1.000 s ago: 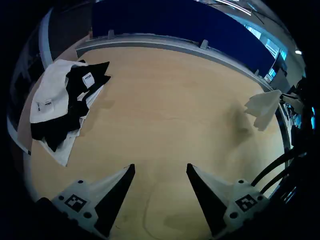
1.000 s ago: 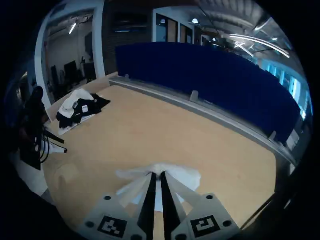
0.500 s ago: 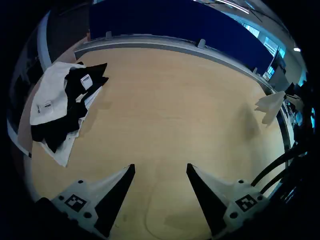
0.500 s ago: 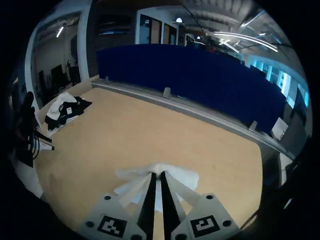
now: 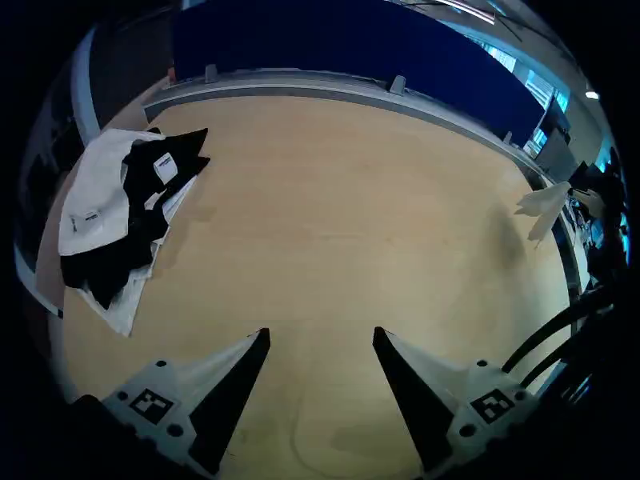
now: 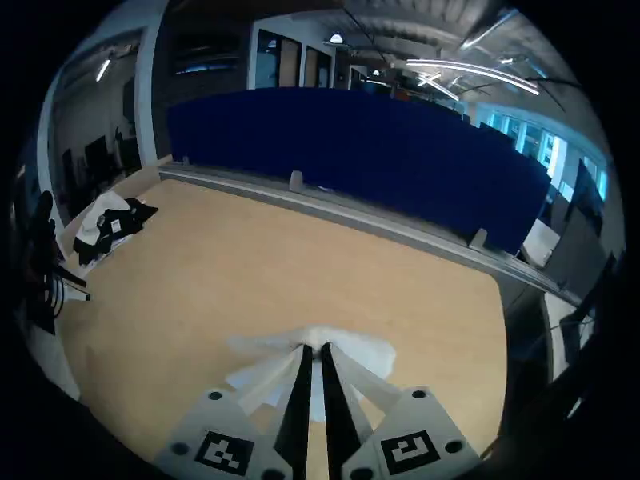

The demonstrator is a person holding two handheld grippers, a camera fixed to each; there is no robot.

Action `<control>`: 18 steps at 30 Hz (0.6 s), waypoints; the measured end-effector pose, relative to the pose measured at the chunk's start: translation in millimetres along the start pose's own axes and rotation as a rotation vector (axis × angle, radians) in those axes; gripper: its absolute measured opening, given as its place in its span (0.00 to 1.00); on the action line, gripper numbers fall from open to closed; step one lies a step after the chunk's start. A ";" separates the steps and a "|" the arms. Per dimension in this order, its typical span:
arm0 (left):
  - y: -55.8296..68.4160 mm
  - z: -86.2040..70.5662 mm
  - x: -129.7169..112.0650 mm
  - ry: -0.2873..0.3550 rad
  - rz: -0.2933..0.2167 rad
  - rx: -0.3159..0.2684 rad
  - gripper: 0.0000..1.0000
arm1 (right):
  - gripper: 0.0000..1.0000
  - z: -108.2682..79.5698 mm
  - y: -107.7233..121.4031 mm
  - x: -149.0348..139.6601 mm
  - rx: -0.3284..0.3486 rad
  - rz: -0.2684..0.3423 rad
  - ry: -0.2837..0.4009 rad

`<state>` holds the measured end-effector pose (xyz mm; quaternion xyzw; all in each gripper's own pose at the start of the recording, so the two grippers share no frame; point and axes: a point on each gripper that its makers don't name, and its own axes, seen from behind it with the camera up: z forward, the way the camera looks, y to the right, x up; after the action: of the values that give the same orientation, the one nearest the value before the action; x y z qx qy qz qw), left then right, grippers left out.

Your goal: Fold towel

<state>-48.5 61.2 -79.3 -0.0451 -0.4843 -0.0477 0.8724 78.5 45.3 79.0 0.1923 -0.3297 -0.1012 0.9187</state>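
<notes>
A white towel (image 6: 336,352) is pinched between the fingers of my right gripper (image 6: 314,352), which is shut on it and held above the wooden table (image 6: 264,272). From the left gripper view, the same white towel (image 5: 546,210) hangs in the air at the far right edge of the table. My left gripper (image 5: 320,336) stands open low over the table's near side, with nothing between its fingers.
A pile of black and white cloths (image 5: 120,216) lies at the table's left end; the right gripper view shows that pile (image 6: 108,228) far off to the left. A blue partition (image 5: 336,40) runs along the far edge. Black cables (image 5: 560,336) hang at the right.
The right gripper has lifted with the towel and drawn farther to the right, so the towel looks smaller from the left gripper. The left gripper has barely moved.
</notes>
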 end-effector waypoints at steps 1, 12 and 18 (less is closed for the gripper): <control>0.6 0.2 0.1 0.000 0.001 0.001 0.96 | 0.08 1.0 2.2 -0.3 -0.001 0.002 0.000; 4.9 0.4 -0.6 -0.001 0.001 0.006 0.96 | 0.08 18.9 16.5 8.1 -0.011 0.015 0.025; 2.7 -2.0 -0.8 -0.001 -0.003 0.016 0.96 | 0.08 34.4 17.3 15.7 -0.002 0.022 0.044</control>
<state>-46.9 63.6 -81.1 -0.0376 -0.4850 -0.0451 0.8725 69.3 46.2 119.6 0.1898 -0.3115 -0.0874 0.9270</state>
